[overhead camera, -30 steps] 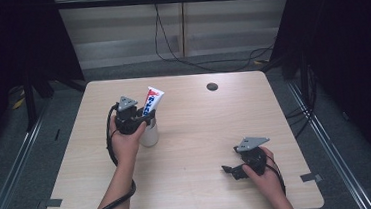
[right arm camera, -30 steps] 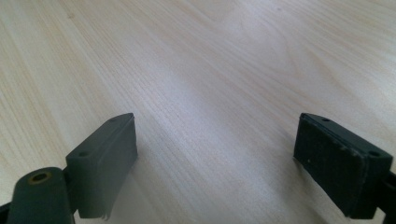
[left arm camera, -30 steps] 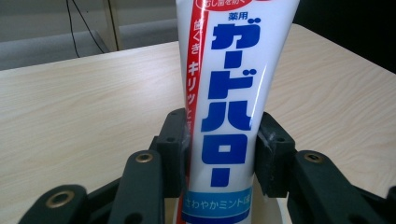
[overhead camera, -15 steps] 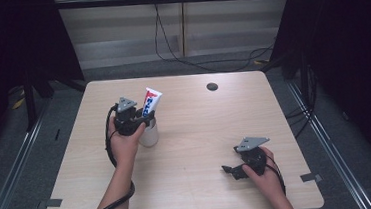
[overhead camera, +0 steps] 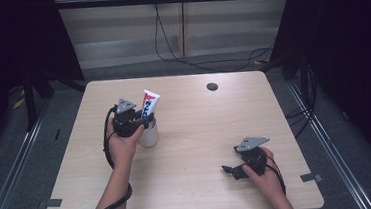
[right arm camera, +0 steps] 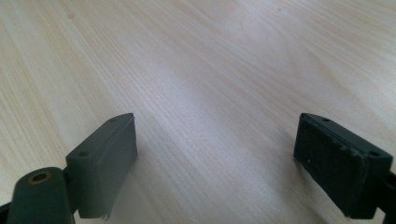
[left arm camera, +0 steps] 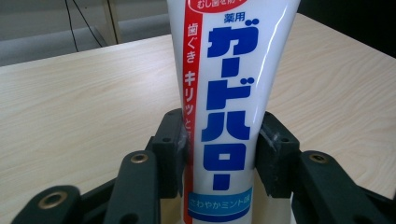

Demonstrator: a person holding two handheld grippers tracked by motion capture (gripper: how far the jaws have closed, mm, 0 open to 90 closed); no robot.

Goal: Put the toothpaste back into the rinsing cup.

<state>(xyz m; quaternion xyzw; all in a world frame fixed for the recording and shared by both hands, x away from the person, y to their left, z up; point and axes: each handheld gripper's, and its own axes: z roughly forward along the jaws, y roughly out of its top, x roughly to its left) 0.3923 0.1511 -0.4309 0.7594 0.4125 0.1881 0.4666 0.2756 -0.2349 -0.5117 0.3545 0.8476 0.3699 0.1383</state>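
Observation:
A white toothpaste tube point(overhead camera: 150, 103) with blue and red lettering stands upright in a small white cup point(overhead camera: 149, 135) on the left half of the wooden table point(overhead camera: 200, 123). My left gripper point(overhead camera: 142, 121) reaches it from the near side. In the left gripper view the tube point(left arm camera: 229, 93) sits between the two black pads of my left gripper point(left arm camera: 219, 135), which touch both its sides; the jaws have just been opening slightly with the tube between them. My right gripper point(overhead camera: 231, 171) rests low over the table's near right part, open, with bare wood between the jaws of my right gripper point(right arm camera: 217, 140).
A small dark round disc point(overhead camera: 212, 86) lies near the table's far edge. Black cables point(overhead camera: 169, 45) run across the floor behind the table. Dark stands flank the table at left and right.

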